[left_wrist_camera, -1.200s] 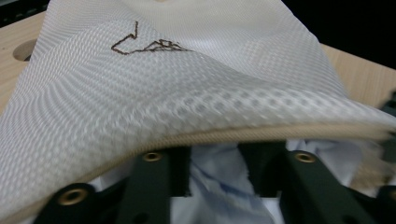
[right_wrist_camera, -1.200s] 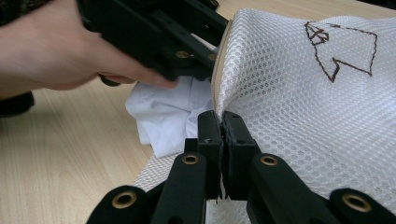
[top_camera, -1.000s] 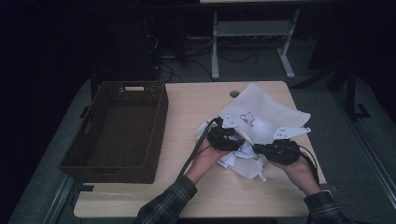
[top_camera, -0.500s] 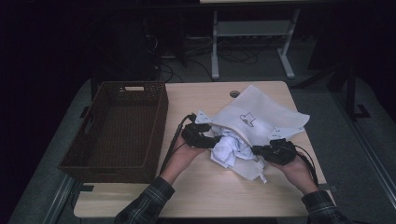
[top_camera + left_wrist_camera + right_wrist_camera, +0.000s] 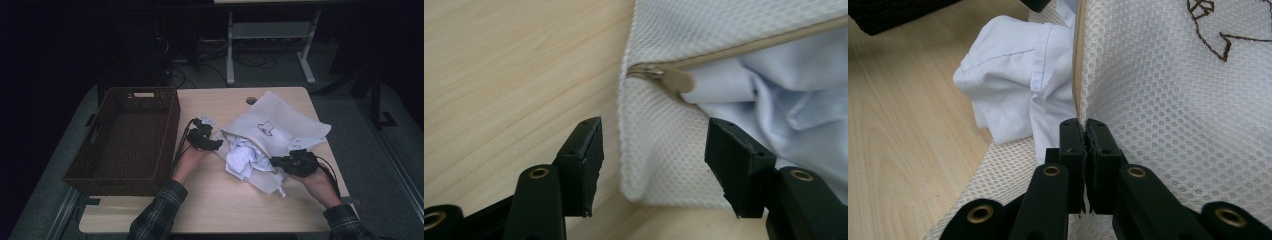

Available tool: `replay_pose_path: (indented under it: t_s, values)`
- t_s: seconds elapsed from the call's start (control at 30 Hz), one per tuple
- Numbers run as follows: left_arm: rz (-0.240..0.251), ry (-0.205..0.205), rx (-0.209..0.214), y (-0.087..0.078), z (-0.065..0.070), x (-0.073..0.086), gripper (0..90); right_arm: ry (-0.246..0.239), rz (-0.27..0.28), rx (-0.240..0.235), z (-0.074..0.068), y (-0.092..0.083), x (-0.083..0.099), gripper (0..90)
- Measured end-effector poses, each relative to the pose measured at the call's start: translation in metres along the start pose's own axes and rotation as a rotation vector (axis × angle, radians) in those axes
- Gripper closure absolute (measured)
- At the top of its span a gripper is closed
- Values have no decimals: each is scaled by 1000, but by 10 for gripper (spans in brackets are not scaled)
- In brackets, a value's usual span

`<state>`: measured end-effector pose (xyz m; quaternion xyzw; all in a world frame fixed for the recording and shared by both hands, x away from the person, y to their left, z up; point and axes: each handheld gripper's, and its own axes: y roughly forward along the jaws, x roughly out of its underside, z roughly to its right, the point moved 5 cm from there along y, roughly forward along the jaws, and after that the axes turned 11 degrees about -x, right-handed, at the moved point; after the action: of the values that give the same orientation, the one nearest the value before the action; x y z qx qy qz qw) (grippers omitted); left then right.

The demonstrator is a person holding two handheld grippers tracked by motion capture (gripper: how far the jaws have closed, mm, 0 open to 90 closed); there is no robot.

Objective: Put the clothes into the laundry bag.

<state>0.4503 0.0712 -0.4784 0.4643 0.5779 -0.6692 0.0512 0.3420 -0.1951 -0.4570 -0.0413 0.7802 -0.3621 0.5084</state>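
- Nearest us, two plaid sleeves come in over the pale wood counter, bare along its front strip.
- The right claw is clenched on the white mesh bag's opening edge, pads pinching the mesh beside the tan zipper tape.
- And the left claw sits released just beside the bag's left corner; its jaws have just been opening, and in the left gripper view they straddle that corner without pressing it, the zipper pull just ahead.
- The bag lies mid-counter, right of centre, a pale blue shirt spilling from its mouth.
- Off to the left, a dark wicker basket stands close to the left claw.
- Farther back there's a cable hole, then dark floor, a grey metal frame and tangled cables.
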Motion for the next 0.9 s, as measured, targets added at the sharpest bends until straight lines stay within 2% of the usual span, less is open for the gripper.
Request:
replay_pose_path:
  t_s: [0.27,0.5,0.67,0.8,0.9]
  values:
    - [-32,-17,13,13,-9,5,462,0,1,-2,0,-1,0,866]
    - [-45,7,48,19,-8,8,553,-2,2,-2,0,-1,0,866]
    - [-57,26,74,21,-5,10,674,-4,5,-1,0,-1,0,866]
    - [-60,26,93,20,-3,10,807,-9,7,0,1,-2,0,866]
    - [-68,22,95,17,-1,11,840,-7,8,4,2,-3,0,866]
